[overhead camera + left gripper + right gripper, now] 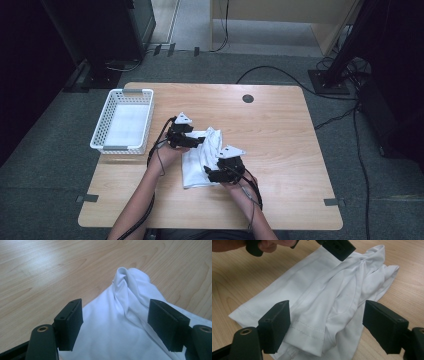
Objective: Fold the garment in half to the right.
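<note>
A: Where does the folding stand?

B: Partway, I'd say. The white garment [202,157] lies near the middle of the wooden surface [280,135], already gathered into a narrow, roughly folded bundle. The hemmed end nearest the person looks flat and squared, with layers stacked on one another.

A: And the far end?

B: That end is bunched and creased, with a twisted ridge running up to a rumpled tip in the left gripper view [127,277]. It needs smoothing or another fold before the piece is tidy.

A: Are the grippers holding it?

B: No. The left gripper [186,140] hangs over the far part of the cloth with its fingers [71,321] spread wide, fabric below them but nothing pinched. The right gripper [220,174] sits at the near edge, its fingers [274,325] equally wide apart over the hem, gripping nothing.

A: What is left, then?

B: Probably a final fold, then a move into the white basket [102,132] standing to the left, apart from the cloth. Its inside looks bare, though the high view is too small to be sure.
</note>
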Demonstrator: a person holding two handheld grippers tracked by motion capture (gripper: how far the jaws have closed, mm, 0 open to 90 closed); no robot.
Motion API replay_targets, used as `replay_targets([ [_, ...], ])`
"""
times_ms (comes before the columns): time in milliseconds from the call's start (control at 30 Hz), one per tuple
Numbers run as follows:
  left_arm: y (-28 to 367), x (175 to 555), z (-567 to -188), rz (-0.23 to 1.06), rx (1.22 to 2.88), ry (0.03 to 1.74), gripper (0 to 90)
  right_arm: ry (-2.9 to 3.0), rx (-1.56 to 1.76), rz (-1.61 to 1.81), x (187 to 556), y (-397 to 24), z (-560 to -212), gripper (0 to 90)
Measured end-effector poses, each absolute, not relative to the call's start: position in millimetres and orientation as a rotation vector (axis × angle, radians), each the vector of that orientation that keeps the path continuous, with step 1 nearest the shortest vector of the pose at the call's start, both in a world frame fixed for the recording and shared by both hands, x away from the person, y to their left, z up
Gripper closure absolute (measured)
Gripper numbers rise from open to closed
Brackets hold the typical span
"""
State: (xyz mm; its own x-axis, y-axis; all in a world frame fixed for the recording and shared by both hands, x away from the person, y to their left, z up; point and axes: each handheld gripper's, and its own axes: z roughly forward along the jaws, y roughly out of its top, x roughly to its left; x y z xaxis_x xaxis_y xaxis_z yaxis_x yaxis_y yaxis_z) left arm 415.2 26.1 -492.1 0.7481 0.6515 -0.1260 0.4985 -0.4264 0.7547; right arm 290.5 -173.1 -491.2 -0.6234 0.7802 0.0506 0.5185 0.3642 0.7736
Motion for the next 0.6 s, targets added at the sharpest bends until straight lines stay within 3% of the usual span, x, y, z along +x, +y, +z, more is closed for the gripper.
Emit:
replay_targets([
  [600,42.7,400.0,-500.7,0.239,2.130,0.888,27.5,2.319,1.166,1.106,308.2,-167.2,-496.2,20.6],
])
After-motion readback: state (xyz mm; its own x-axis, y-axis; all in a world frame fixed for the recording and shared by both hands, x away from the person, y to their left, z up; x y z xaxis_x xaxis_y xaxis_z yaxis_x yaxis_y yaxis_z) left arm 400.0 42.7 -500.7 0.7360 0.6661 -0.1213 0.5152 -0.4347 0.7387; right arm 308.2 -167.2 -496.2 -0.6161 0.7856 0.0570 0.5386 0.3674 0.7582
